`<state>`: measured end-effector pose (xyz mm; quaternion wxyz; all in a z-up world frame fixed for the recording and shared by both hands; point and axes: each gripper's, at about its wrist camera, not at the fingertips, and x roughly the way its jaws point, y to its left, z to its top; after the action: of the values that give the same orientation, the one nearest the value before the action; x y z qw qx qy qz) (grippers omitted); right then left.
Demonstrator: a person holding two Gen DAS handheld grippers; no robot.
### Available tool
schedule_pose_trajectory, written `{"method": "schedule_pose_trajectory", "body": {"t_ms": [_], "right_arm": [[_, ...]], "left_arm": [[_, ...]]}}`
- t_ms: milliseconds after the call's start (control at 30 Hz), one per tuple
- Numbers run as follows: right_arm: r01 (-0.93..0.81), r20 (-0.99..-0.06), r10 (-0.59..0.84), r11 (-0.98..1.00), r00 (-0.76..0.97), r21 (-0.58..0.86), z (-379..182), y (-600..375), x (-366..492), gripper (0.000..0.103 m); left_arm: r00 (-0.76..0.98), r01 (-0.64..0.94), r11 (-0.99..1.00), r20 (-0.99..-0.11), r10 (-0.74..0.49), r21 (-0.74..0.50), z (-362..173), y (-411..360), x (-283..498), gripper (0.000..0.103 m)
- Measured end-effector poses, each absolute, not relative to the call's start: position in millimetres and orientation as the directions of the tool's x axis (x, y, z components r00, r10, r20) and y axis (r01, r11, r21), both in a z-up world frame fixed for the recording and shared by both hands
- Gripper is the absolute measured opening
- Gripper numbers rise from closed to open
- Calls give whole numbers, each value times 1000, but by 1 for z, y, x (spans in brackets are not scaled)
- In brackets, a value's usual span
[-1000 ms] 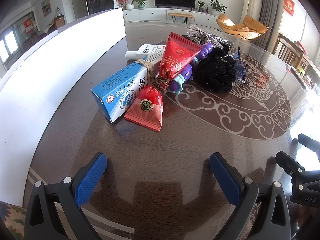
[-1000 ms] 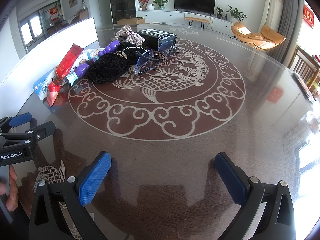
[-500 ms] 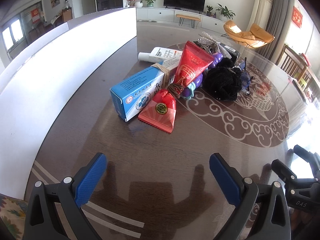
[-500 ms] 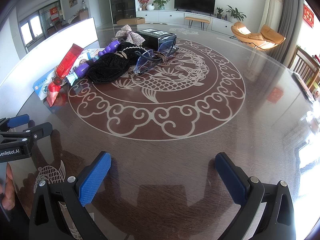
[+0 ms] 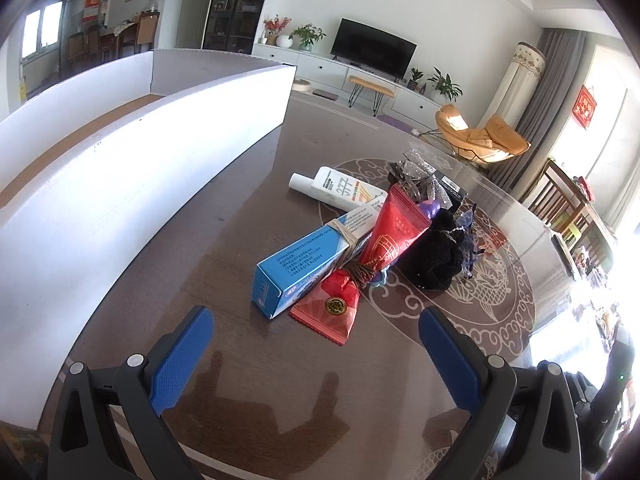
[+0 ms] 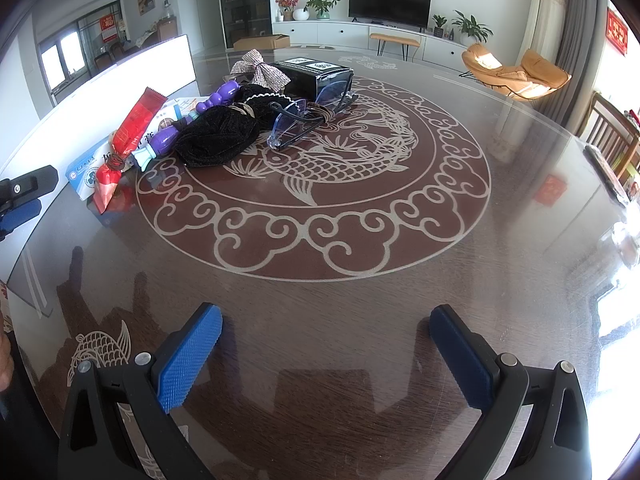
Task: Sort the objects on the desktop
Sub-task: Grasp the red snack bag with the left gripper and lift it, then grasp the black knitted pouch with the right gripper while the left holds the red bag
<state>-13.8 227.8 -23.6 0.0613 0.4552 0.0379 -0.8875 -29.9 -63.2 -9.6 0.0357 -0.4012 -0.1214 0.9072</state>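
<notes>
A pile of objects lies on the round brown table (image 5: 224, 248): a blue box (image 5: 298, 270), a red snack packet (image 5: 376, 260) tied with twine, a white tube (image 5: 340, 190), a black fabric pouch (image 5: 434, 258) and a silver bow (image 5: 420, 172). The right wrist view shows the same pile with a purple toy (image 6: 192, 120), blue glasses (image 6: 308, 118) and a black box (image 6: 316, 76). My left gripper (image 5: 316, 354) is open and empty, just short of the blue box. My right gripper (image 6: 326, 354) is open and empty over the bare table front.
A long white box wall (image 5: 132, 160) stands along the table's left side. The left gripper's side shows at the left edge of the right wrist view (image 6: 24, 196). A dining chair (image 5: 564, 200) stands at the far right.
My left gripper has risen and tilted upward and swung left, so the pile sits lower and farther right in its view. The right gripper has held still.
</notes>
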Motion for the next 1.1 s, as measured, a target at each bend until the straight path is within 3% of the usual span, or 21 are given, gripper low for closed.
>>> {"method": "schedule_pose_trajectory", "body": {"t_ms": [67, 167, 333, 533, 600, 633, 967, 1033, 1100], "right_arm": [[143, -813, -74, -990, -578, -12, -23, 228, -14, 103], [143, -813, -74, -990, -578, -11, -23, 228, -14, 103], [143, -813, -74, -990, -578, -11, -24, 228, -14, 103], [143, -813, -74, -990, -578, -11, -23, 228, -14, 103], [143, -813, -74, -990, -578, -11, -24, 228, -14, 103], [143, -813, -74, -990, -578, -11, -24, 228, -14, 103], [136, -807, -83, -991, -584, 4, -21, 228, -13, 103], [172, -769, -243, -970, -591, 173, -15, 228, -15, 102], [187, -753, -310, -951, -580, 247, -6, 217, -33, 101]], "left_arm": [[-664, 7, -979, -733, 148, -205, -12, -60, -42, 99], [-592, -73, -982, -785, 184, -175, -24, -48, -57, 75], [-535, -147, -982, -825, 181, -119, -37, -26, -69, 74], [-527, -125, -987, -837, 149, -97, -38, -20, -100, 71], [-536, -116, -991, -836, 116, -63, -36, -18, -96, 30], [-535, -116, -992, -837, 112, -59, -36, -18, -92, 27], [-607, -9, -992, -787, 107, -128, -30, -41, -23, 27], [-601, 7, -992, -794, 96, -125, -33, -43, -25, 27], [-587, 15, -991, -804, 100, -134, -37, -43, -29, 27]]}}
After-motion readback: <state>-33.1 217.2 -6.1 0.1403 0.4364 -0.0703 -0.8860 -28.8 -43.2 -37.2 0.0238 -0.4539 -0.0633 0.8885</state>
